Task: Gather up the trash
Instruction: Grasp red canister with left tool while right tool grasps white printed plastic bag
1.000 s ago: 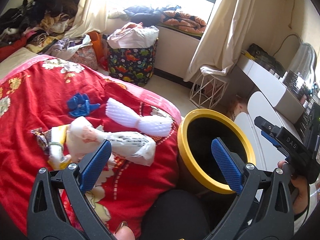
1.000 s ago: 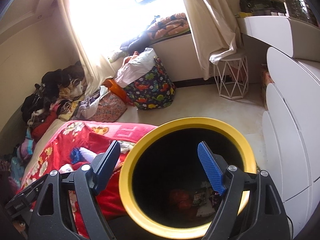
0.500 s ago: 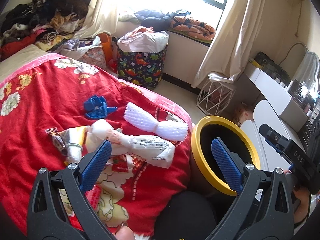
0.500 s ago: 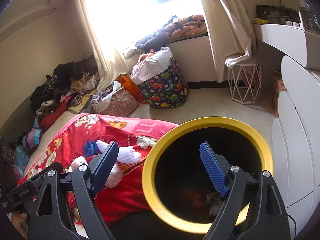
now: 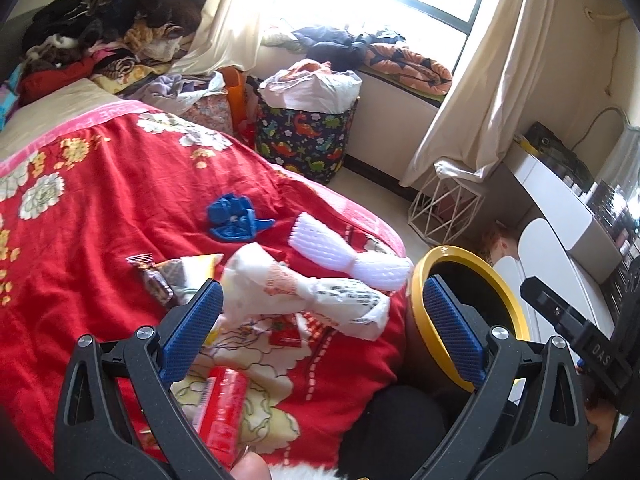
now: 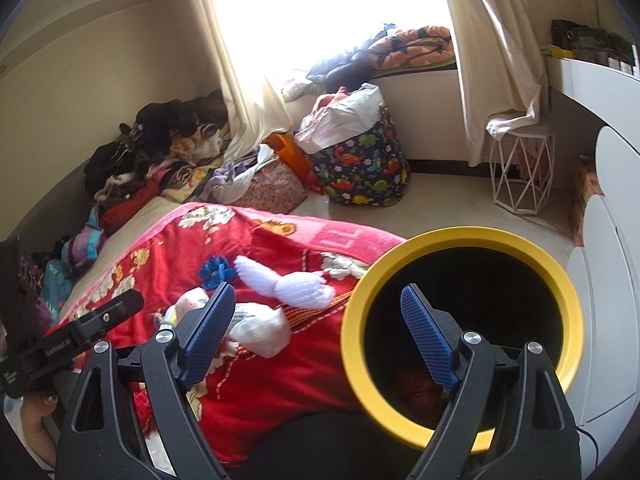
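Observation:
Trash lies on a red flowered blanket [image 5: 100,184]: a white foam net [image 5: 340,252], a crumpled white plastic bag [image 5: 304,296], a blue plastic piece [image 5: 234,222], snack wrappers [image 5: 168,276] and a red packet [image 5: 222,408]. A black bin with a yellow rim [image 5: 500,292] stands beside the bed on the right. My left gripper [image 5: 320,328] is open and empty above the bed's near edge, just short of the bag. My right gripper [image 6: 316,336] is open and empty, straddling the bin's left rim [image 6: 360,304]. The foam net [image 6: 288,284] and the bag [image 6: 256,324] show there too.
A dinosaur-print laundry bag [image 5: 308,136] and a white wire stool [image 5: 444,208] stand on the floor by the window. Clothes pile up [image 5: 104,36] at the far left. White rounded drawers [image 6: 612,280] line the right side. Some trash lies at the bin's bottom [image 6: 416,388].
Both grippers have swung left from the bin toward the bed. More of the blanket and the red packet have come into the left view. Both stay open.

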{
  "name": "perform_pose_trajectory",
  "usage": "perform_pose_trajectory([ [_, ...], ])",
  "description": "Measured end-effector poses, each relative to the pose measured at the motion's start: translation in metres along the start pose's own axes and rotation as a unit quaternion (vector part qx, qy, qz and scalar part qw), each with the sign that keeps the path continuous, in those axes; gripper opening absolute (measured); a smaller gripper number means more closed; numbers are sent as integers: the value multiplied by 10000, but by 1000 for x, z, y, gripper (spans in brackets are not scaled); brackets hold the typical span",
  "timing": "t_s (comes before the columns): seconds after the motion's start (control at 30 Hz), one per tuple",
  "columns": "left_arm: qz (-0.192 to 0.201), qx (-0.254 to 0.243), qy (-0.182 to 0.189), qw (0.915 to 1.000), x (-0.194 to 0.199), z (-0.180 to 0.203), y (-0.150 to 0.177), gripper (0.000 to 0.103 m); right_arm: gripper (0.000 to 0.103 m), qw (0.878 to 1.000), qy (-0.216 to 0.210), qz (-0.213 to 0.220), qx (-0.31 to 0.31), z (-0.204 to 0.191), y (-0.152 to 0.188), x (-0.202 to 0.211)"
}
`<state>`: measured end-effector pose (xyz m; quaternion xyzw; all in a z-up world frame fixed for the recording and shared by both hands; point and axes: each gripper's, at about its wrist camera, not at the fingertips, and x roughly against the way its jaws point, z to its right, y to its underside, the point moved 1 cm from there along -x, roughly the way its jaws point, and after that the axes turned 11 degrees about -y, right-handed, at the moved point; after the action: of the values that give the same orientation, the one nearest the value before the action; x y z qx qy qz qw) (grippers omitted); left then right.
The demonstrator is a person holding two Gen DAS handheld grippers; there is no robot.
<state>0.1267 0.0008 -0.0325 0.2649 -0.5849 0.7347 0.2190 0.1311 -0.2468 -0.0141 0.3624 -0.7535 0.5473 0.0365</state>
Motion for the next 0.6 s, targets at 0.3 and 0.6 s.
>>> perform_pose_trajectory([
  [0.3, 24, 243, -141, 9996, 6, -30, -3, 92, 83, 9992, -200, -231, 274, -26, 9, -15],
  [0.6, -64, 323, -289, 9990, 11, -55, 5, 92, 83, 9973, -391, -454, 434, -48, 18, -27],
])
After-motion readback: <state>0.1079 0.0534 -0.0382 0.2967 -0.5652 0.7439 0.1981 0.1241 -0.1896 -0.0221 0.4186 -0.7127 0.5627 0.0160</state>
